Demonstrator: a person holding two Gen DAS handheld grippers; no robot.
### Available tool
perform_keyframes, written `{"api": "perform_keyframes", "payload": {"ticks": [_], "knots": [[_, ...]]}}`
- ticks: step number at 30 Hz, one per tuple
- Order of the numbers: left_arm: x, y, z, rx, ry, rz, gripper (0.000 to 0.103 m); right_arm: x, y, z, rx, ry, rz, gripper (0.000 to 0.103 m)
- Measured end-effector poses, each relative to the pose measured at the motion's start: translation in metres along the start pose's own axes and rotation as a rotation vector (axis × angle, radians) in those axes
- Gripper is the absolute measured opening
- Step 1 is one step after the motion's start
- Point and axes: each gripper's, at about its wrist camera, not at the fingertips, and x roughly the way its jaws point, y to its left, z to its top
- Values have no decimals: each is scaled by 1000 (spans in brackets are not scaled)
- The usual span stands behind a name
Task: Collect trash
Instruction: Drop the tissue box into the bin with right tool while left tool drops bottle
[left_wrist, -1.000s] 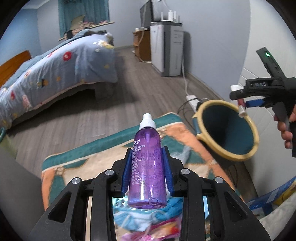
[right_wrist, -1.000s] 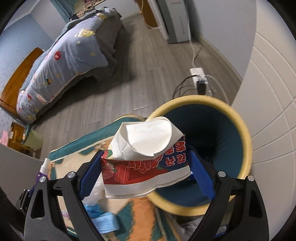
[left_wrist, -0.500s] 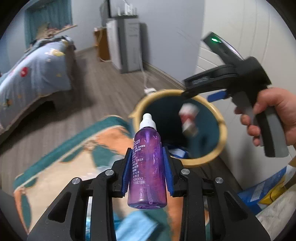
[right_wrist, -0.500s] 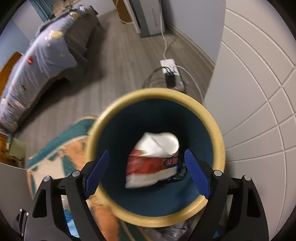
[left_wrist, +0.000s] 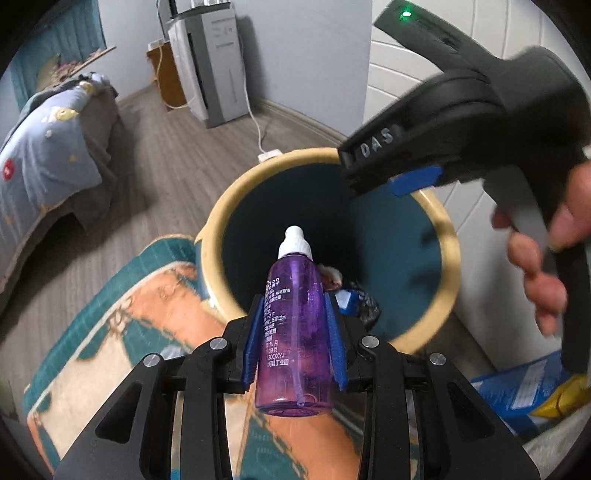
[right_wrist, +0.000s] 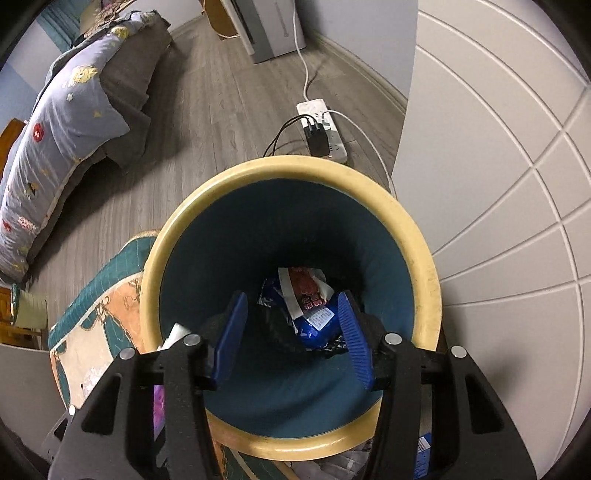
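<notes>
The left gripper (left_wrist: 295, 336) is clamped on a purple spray bottle (left_wrist: 293, 332), its blue pads pressed against both sides of the clear body, the white nozzle pointing forward toward the mouth of the waste bin (left_wrist: 448, 236). The bottle lies along the fingers and hangs over the near rim of the bin, just above the patterned rug (left_wrist: 122, 332) beside it.

The right gripper (right_wrist: 291, 332) is spread wide and holds nothing; its blue pads (right_wrist: 231, 339) frame the bin's dark teal interior from above. In the left wrist view the person's right hand (left_wrist: 543, 254) wraps its handle, close over the far side of the bin.

At the bottom of the bin (right_wrist: 291, 162) lie a red-and-white paper carton (right_wrist: 306, 288) and a blue wrapper (right_wrist: 317, 325); something dark sits beside them, possibly a crumpled bag, though it is too shadowed to be sure. A white power strip (right_wrist: 323, 127) with plugs and cords rests on the wood floor just behind the bin, and a bed with a floral quilt (right_wrist: 66, 122) stands well apart.

The step in hand appears to be the drop of the bottle. The next move probably calls for carrying the bottle further over the opening, clear of the rim and of the right gripper, then parting the left fingers so it falls inside.
</notes>
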Motion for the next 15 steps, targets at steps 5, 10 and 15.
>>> {"api": "perform_keyframes", "payload": {"ticks": [5,10,15], "knots": [[-13,5,5,-25,-72,45,88,0,4,0,-12,-8,-3,67],[-29,23,-2,-86,-85,89,97,-6,12,-1,-33,-24,-16,94],[-64,43,-20,-110,-105,156,97,-17,32,-6,-98,-29,-21,97]]}}
